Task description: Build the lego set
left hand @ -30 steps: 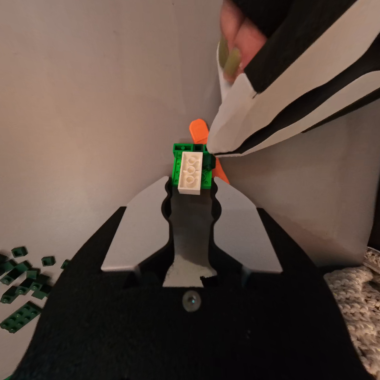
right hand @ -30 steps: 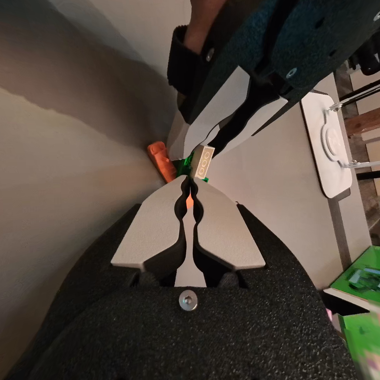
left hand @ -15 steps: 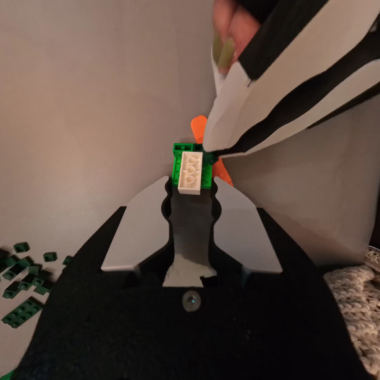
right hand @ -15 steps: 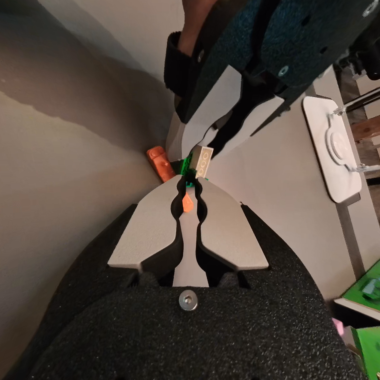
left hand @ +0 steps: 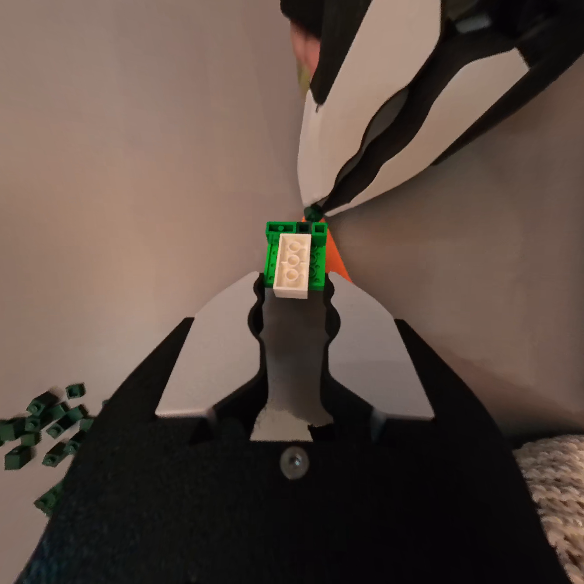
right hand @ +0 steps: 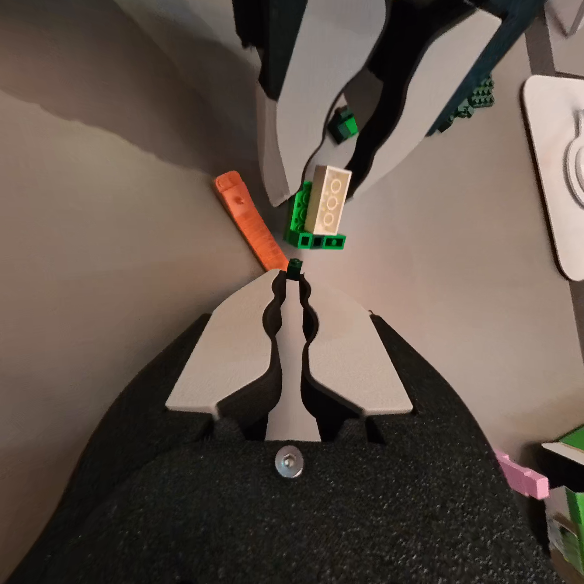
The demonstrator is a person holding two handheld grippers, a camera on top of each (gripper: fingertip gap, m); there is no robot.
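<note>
My left gripper point(left hand: 294, 281) is shut on a bright green assembly point(left hand: 271, 252) with a white brick point(left hand: 292, 267) on it, held in the air. Three hollow brick ends line its far edge. The assembly shows again in the right wrist view point(right hand: 298, 215), with the white brick point(right hand: 330, 202), between the left gripper's fingers point(right hand: 278, 151). My right gripper point(right hand: 292, 276) is shut on a small dark green brick point(right hand: 294, 268), a short gap from the assembly's end. In the left wrist view the right gripper point(left hand: 317, 210) hangs just above the assembly's far right corner with that brick point(left hand: 311, 215).
An orange brick separator point(right hand: 249, 221) lies on the pale table behind the assembly. Several loose dark green pieces point(left hand: 47, 423) lie at the left. A knitted cloth point(left hand: 553, 489) is at the right. A white board point(right hand: 556, 177), a dark green plate point(right hand: 474, 104), a pink piece point(right hand: 521, 474) and a green box point(right hand: 568, 442) sit on the right. Tip to tip, the grippers are about 4 cm apart.
My right gripper has drawn back from the assembly's corner, with the small dark green brick between its tips. The left gripper still holds the assembly.
</note>
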